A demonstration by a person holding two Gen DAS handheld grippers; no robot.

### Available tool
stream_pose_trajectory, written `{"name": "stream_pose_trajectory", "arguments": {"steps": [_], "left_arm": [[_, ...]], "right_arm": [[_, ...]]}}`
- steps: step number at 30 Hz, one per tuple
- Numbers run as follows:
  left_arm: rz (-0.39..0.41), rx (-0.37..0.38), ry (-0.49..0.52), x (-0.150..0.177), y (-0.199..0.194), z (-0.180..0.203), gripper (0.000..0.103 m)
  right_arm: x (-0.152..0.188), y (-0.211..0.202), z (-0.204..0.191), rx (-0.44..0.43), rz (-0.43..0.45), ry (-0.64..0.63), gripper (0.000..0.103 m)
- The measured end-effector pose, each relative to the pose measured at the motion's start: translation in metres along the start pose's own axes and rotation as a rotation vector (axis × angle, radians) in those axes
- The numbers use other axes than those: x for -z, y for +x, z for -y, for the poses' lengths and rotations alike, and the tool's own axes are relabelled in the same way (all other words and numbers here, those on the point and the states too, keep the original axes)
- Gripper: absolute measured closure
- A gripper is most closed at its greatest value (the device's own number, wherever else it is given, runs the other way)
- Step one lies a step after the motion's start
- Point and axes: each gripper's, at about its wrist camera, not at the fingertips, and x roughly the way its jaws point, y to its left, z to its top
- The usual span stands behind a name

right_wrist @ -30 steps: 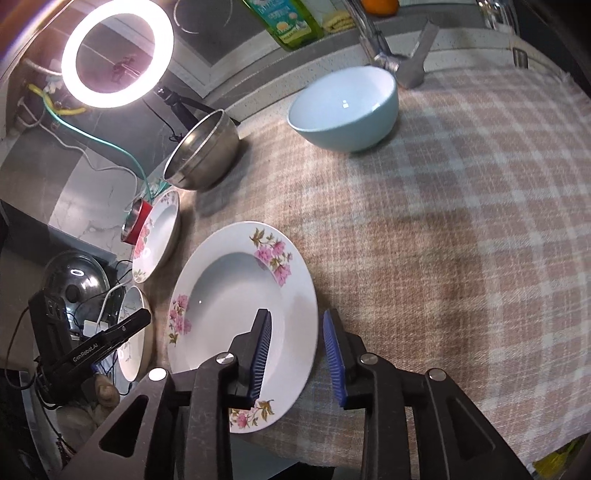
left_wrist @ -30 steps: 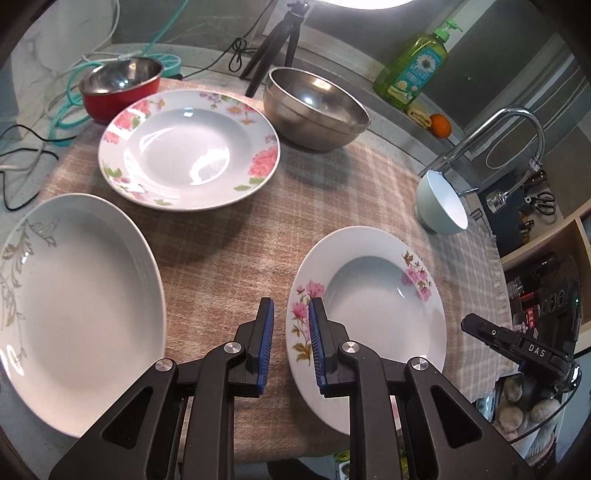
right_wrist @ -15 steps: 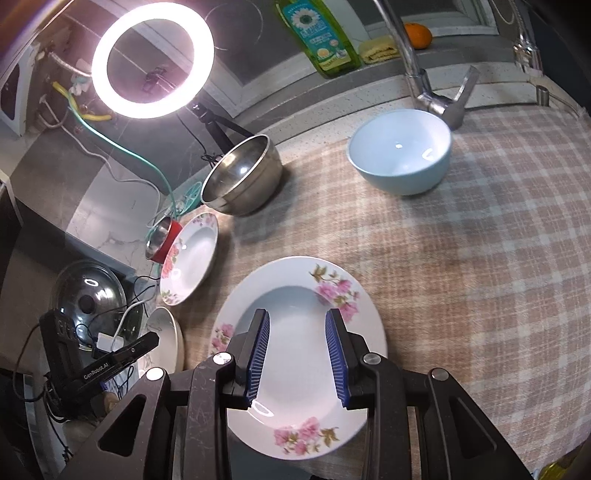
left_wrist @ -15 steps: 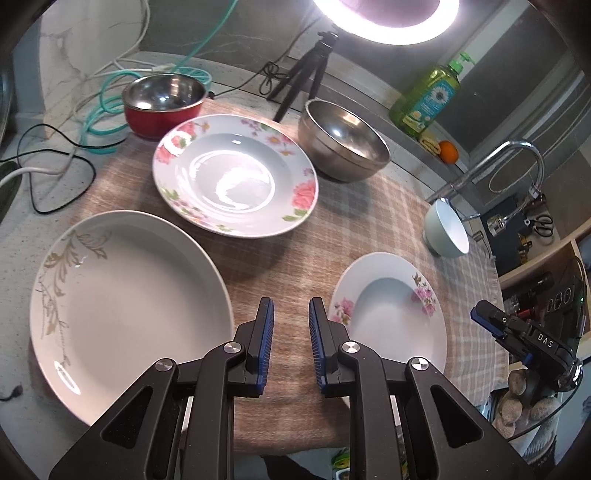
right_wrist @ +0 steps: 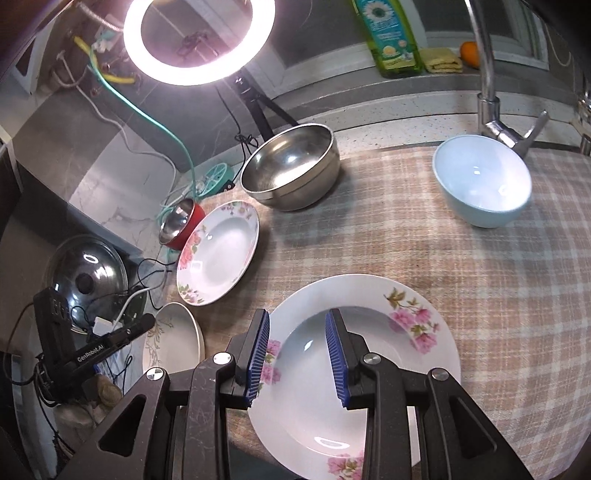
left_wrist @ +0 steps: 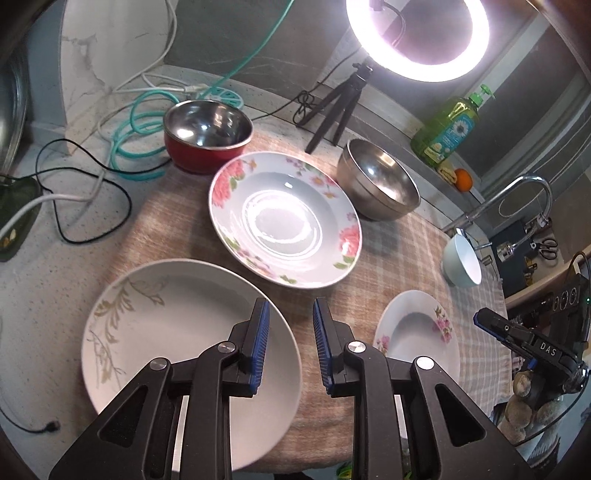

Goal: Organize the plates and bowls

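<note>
Plates and bowls lie on a checked cloth [left_wrist: 388,251]. My left gripper [left_wrist: 290,306] hovers over the right rim of a white plate with gold leaves [left_wrist: 177,332]; its jaws are opening and hold nothing. Beyond it are a large floral plate [left_wrist: 284,218], a red-sided steel bowl [left_wrist: 207,136] and a plain steel bowl [left_wrist: 376,184]. My right gripper [right_wrist: 298,315] hangs open and empty above a small floral plate [right_wrist: 369,291], apart from it. A light blue bowl [right_wrist: 484,181] stands at the far right.
A ring light on a tripod [left_wrist: 417,40] stands behind the bowls. Cables and a green hose [left_wrist: 129,140] litter the counter at left. A soap bottle [right_wrist: 388,33] and a tap [right_wrist: 487,92] line the back. The cloth's near edge [right_wrist: 517,443] drops off.
Both grippers pulled back and rose, so more of the table shows. The left one shifted from the small floral plate to the gold-leaf plate's rim and widened slightly. The right one now hovers over the small plate's middle.
</note>
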Motion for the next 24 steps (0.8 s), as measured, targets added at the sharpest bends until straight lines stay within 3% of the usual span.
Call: {"name": "stream_pose_trajectory", "arguments": {"steps": [5, 7, 9, 24], "left_arm": [[0.004, -0.012, 0.001, -0.012, -0.001, -0.014, 0.078], [-0.002, -0.012, 0.009, -0.017, 0.0, -0.018, 0.067], [0.008, -0.027, 0.016, -0.023, -0.001, -0.023, 0.056], [-0.049, 0.027, -0.002, -0.061, 0.023, -0.055, 0.056]], "right_arm": [[-0.007, 0.014, -0.017, 0.017, -0.021, -0.028, 0.074], [-0.01, 0.02, -0.024, 0.014, -0.026, -0.032, 0.074], [-0.015, 0.025, -0.031, 0.006, -0.026, -0.036, 0.062], [-0.047, 0.075, -0.055, -0.056, -0.055, 0.009, 0.059]]}}
